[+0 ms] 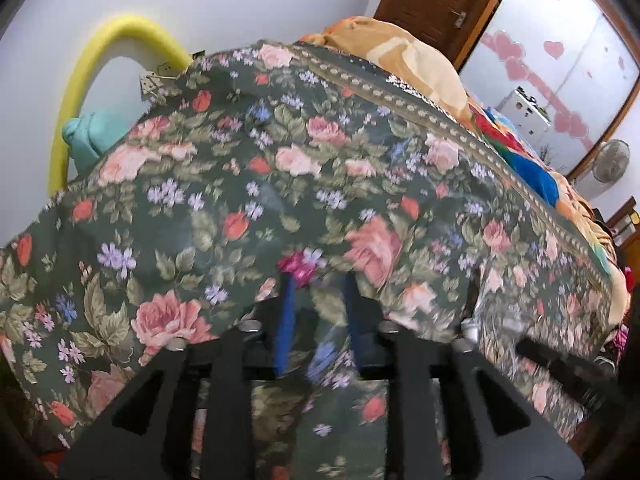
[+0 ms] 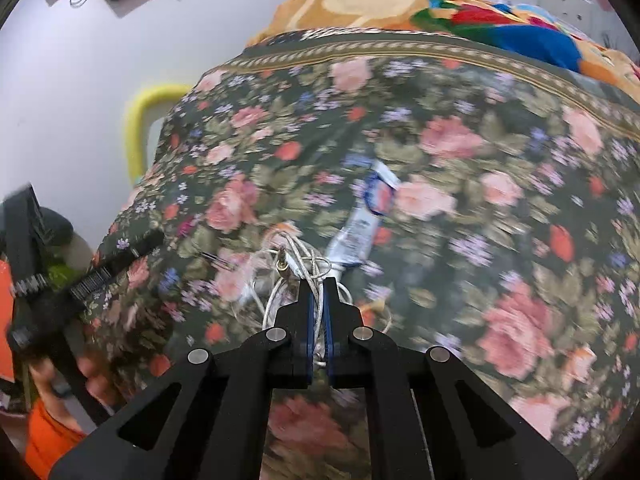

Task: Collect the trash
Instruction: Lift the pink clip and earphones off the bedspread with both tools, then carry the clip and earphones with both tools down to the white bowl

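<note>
The floral bedspread [image 2: 460,208] fills my view, trash lying on it. At twelve o'clock of my right gripper [image 2: 318,284] lies a crumpled white-blue wrapper [image 2: 360,228]; its jaws pinch the tangled white cable [image 2: 288,276] for lifting. My left gripper [image 1: 320,280] stands narrowly apart, holding nothing.

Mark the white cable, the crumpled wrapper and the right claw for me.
white cable [image 2: 280,296]: right wrist view, on its tangled loops left of the claw.
crumpled wrapper [image 2: 354,236]: right wrist view, on its pale middle.
right claw [image 2: 319,282]: right wrist view, midway between its fingertips.
</note>
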The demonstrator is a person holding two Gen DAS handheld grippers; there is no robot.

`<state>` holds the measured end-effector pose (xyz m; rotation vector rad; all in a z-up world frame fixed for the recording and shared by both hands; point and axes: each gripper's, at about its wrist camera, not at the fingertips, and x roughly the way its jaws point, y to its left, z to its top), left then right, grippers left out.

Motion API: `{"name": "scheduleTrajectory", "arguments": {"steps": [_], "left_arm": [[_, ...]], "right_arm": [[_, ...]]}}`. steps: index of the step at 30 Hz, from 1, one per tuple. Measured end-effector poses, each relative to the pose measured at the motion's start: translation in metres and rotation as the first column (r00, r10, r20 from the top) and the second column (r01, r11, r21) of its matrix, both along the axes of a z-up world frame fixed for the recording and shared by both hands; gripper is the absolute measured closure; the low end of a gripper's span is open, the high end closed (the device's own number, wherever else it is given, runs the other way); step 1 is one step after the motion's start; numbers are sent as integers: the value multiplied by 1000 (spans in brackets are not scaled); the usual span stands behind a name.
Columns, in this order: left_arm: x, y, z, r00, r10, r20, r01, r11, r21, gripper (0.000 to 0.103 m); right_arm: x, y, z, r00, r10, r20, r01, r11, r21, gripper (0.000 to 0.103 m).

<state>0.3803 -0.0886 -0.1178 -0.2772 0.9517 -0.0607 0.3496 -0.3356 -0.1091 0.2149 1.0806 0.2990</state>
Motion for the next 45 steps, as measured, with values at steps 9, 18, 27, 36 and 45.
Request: {"name": "scheduleTrajectory", "arguments": {"steps": [9, 18, 27, 36, 45], "left_arm": [[41, -24, -34, 985, 122, -125, -82, 955, 287, 59], [24, -34, -26, 991, 100, -90, -76, 969, 234, 80], [-32, -70, 30, 998, -59, -14, 61, 985, 164, 80], [-116, -55, 89, 989, -123, 76, 110, 982, 154, 80], [-202, 12, 117, 989, -64, 136, 39, 983, 179, 80]], "right_arm": [[-16, -59, -12, 996, -93, -14, 93, 995, 35, 99], [-35, -92, 17, 993, -114, 44, 110, 991, 79, 99], [-62, -100, 49, 987, -133, 93, 128, 990, 61, 99], [-105, -58, 102, 981, -69, 180, 62, 997, 45, 99], [-150, 27, 125, 973, 69, 222, -72, 997, 4, 99]]}}
